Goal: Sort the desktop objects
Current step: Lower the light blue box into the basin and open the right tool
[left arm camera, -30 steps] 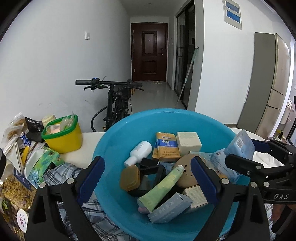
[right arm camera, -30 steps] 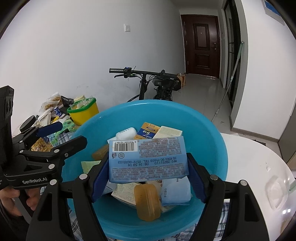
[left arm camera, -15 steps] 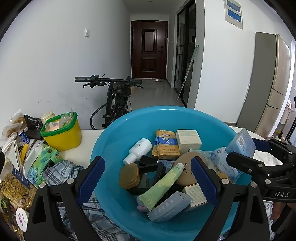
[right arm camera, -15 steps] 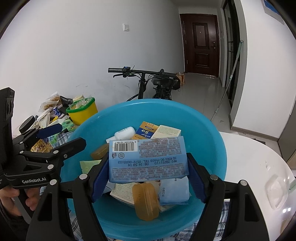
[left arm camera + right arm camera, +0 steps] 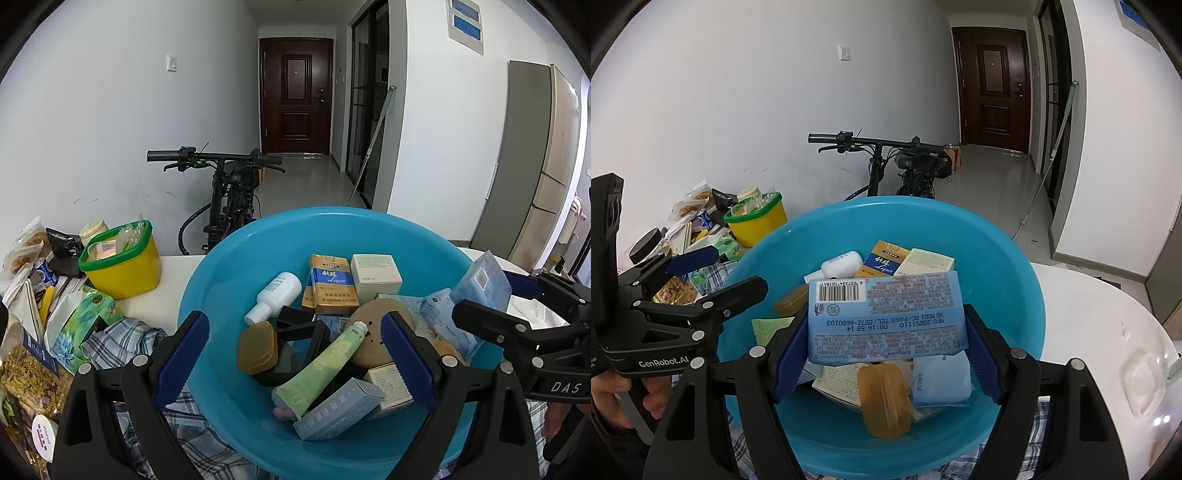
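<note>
Right tongs (image 5: 886,325) clamping blue wipes pack (image 5: 886,317) above blue basin (image 5: 1015,280) on worktop (image 5: 1108,325). Left tongs (image 5: 295,350) gaping wide, empty, hovering over basin clutter.

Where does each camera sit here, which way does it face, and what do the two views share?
Left wrist: on the left gripper, open, facing into the blue basin; the right gripper enters from the right.
Right wrist: on the right gripper, clamping a blue wipes pack above the basin; the left gripper and a hand show left.
Shared: basin, yellow tub, bicycle, door.
</note>
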